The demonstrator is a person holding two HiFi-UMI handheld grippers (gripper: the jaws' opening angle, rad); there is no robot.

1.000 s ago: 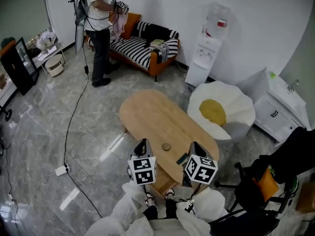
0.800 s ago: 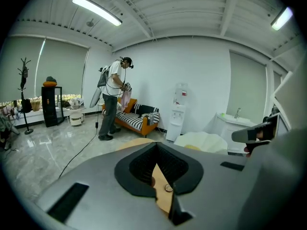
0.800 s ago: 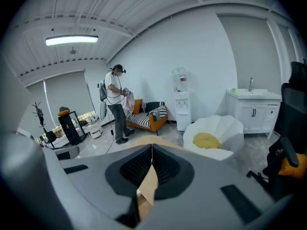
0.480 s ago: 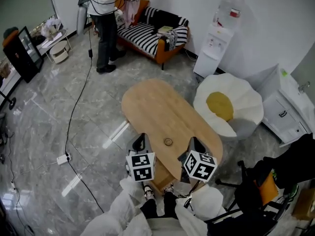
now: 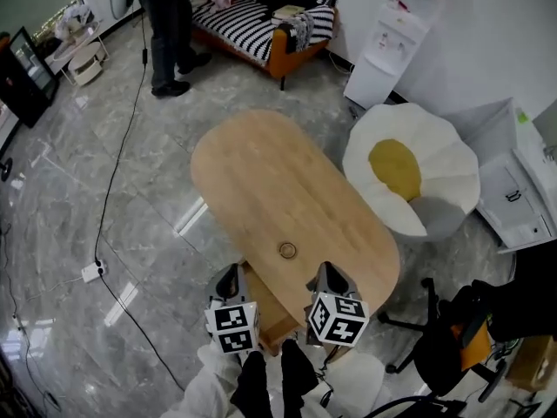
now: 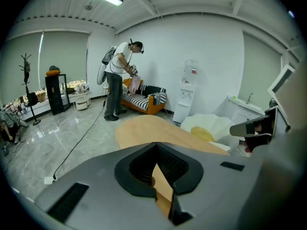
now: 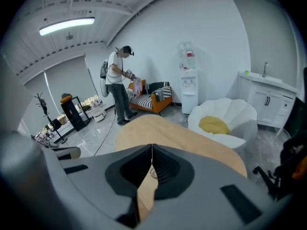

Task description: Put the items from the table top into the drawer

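Plainly, both pairs of fingers are pressed together with nothing between them. The left gripper [image 6: 155, 145] shows its pads meeting at the tips, and the right gripper [image 7: 152, 146] shows only a thin seam between its pads. In the head view the left gripper [image 5: 229, 277] and the right gripper [image 5: 325, 274] hang side by side at the near end of the oval wooden table [image 5: 261, 172], held out from white sleeves [image 5: 213, 381].

A small round item [image 5: 287, 251] lies on the table top near that edge, just ahead of the two grippers and between their lines. Below the edge, between the grippers, a wooden block [image 5: 271, 313] shows; whether it is the drawer I cannot tell.

A black chair [image 5: 448, 342] stands near the right gripper. Beyond the table's right side sits a white egg-shaped seat [image 5: 435, 138] with a yellow centre. Farther off are a water dispenser [image 5: 392, 37], a striped sofa [image 5: 252, 20] and a standing person [image 5: 165, 24]. A cable [image 5: 122, 155] runs across the floor.
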